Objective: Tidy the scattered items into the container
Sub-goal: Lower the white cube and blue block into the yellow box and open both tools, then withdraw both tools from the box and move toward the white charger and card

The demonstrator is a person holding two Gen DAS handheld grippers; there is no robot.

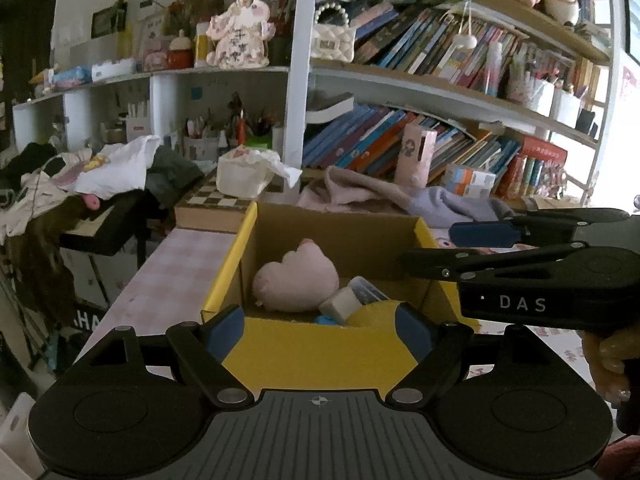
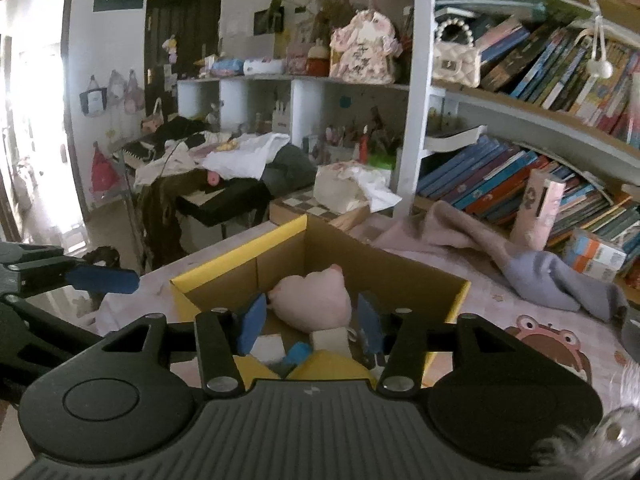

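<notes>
- Claws first: our left claw (image 1: 320,326) stood with its blue pads wide apart and nothing between them, hanging over the near yellow wall of the cardboard box (image 1: 280,356).
- Our right claw (image 2: 310,324) also stood apart, more narrowly, and gripped nothing; its pads (image 2: 252,322) framed the things lying in the box below them.
- From the left wrist view we saw the right claw reaching in from the right side, above the box's right wall, with a hand (image 1: 608,364) on its grip.
- Inside the box lay a pink plush toy (image 1: 298,278), and beside it a small white block (image 1: 344,304), a blue piece (image 2: 298,354) and something yellow (image 1: 374,314) at the near edge.
- Around the box we saw a pink checked tablecloth (image 1: 160,284); behind it lay a pink cloth (image 2: 448,232) and a grey cloth (image 2: 560,280), well apart from the box.
- Farther back stood a chessboard box (image 1: 212,210) with a white tissue box (image 1: 244,174) on it, and shelves of books (image 1: 440,52).
</notes>
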